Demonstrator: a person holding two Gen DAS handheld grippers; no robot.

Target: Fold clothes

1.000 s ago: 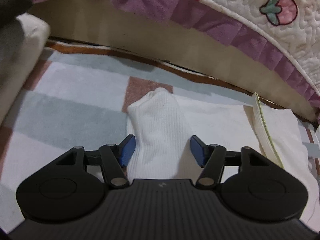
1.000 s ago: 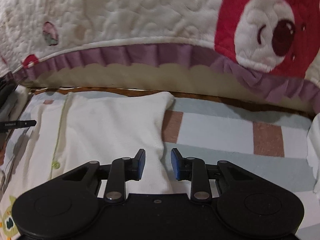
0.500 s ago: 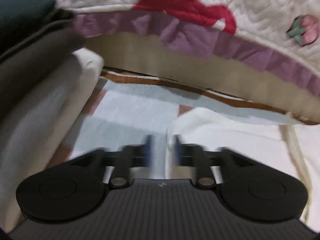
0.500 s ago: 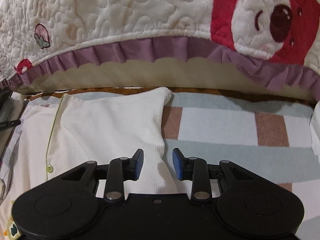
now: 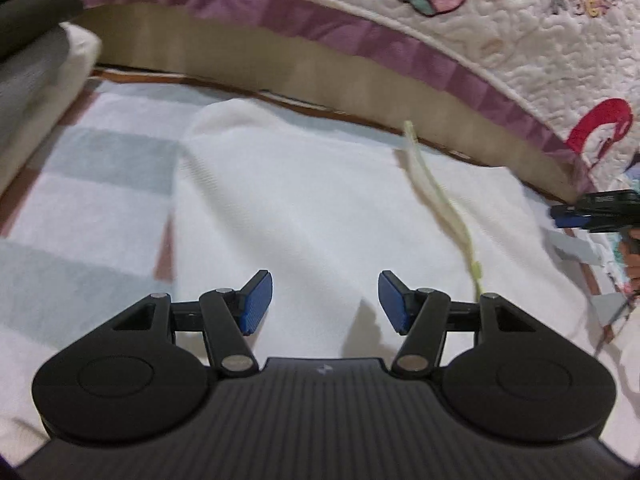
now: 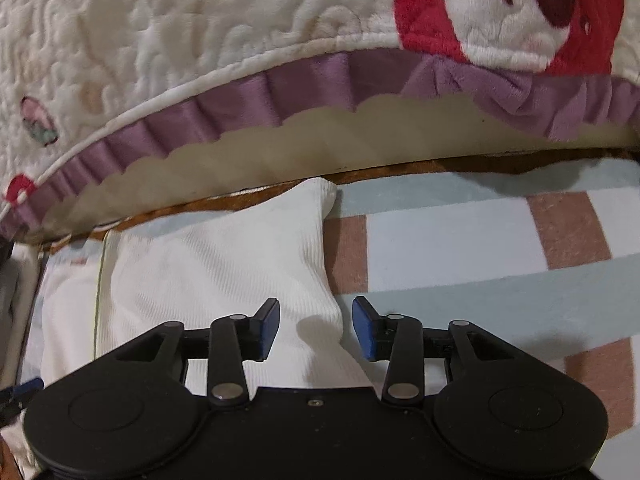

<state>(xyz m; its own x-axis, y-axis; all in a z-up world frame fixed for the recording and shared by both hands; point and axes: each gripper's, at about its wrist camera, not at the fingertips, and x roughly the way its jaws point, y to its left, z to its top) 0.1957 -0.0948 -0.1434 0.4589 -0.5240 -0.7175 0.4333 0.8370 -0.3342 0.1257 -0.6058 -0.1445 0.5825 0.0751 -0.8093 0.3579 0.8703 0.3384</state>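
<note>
Left-wrist view: your left claw [image 5: 325, 300] is hovering with its jaws standing apart and nothing between the blue pads [image 5: 256, 304]; the white garment [image 5: 320, 208] is lying flat directly beneath and ahead of them, untouched. To the left of the claw, the striped blanket [image 5: 72, 208] is showing in grey, white and brown bands. Ahead and to the right of the claw, the garment's pale green button placket [image 5: 440, 196] is running diagonally toward you. Beyond the garment, the quilted cover [image 5: 500, 40] with its purple frill is overhanging. At the far right edge, your right claw [image 5: 580, 216] is just entering the picture.

Right-wrist view: your right claw [image 6: 315, 326] is having its jaws opened, and they are now standing half apart, straddling the garment's folded right edge [image 6: 320, 320] without pressing on it. The garment [image 6: 208, 264] is spreading left and ahead of the claw; the blanket [image 6: 480, 248] is lying to its right.
</note>
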